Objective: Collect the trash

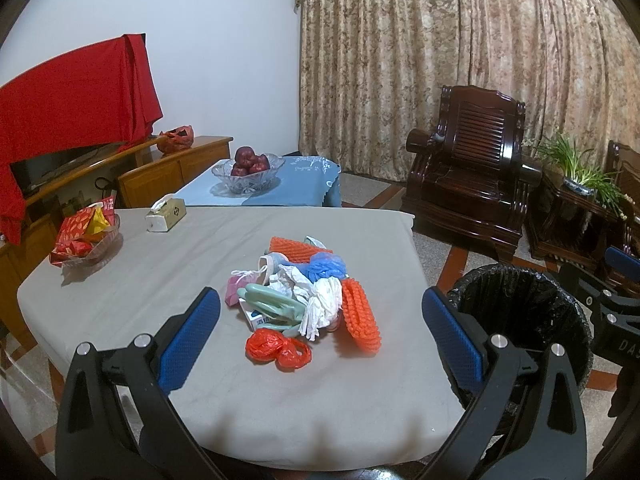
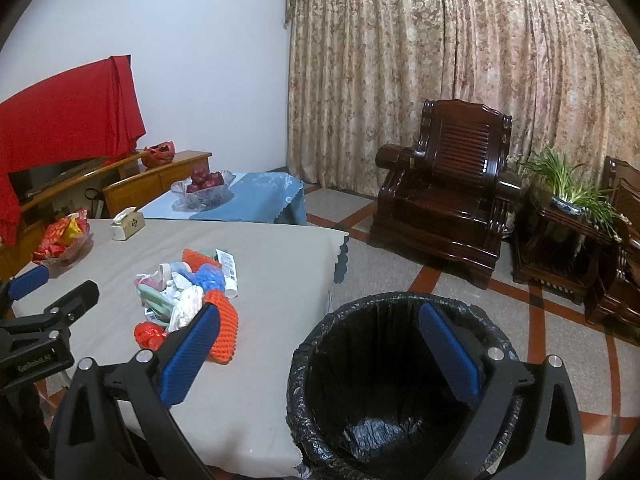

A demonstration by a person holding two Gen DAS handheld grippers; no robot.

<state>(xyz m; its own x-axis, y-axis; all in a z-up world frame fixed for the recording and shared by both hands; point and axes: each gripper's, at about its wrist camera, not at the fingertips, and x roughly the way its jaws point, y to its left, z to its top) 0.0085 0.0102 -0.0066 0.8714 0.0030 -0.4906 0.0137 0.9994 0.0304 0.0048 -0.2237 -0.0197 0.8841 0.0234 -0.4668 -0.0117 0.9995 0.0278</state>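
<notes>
A pile of trash (image 1: 304, 292) lies in the middle of the grey-clothed table (image 1: 140, 280): orange foam nets, white and blue plastic bags, crumpled tissue, a red bag (image 1: 278, 348), a green handle-shaped piece. The pile also shows in the right wrist view (image 2: 188, 300), with a white tube (image 2: 229, 272) beside it. A bin with a black liner (image 2: 384, 380) stands on the floor right of the table; it also shows in the left wrist view (image 1: 520, 304). My left gripper (image 1: 320, 344) is open and empty, just short of the pile. My right gripper (image 2: 320, 360) is open and empty above the bin's near rim.
On the table's far left are a tissue box (image 1: 166, 214) and a dish of red snack packets (image 1: 86, 236). A glass bowl of apples (image 1: 248, 170) sits on a blue-clothed table behind. A dark wooden armchair (image 2: 448, 196) and a potted plant (image 2: 568, 188) stand to the right.
</notes>
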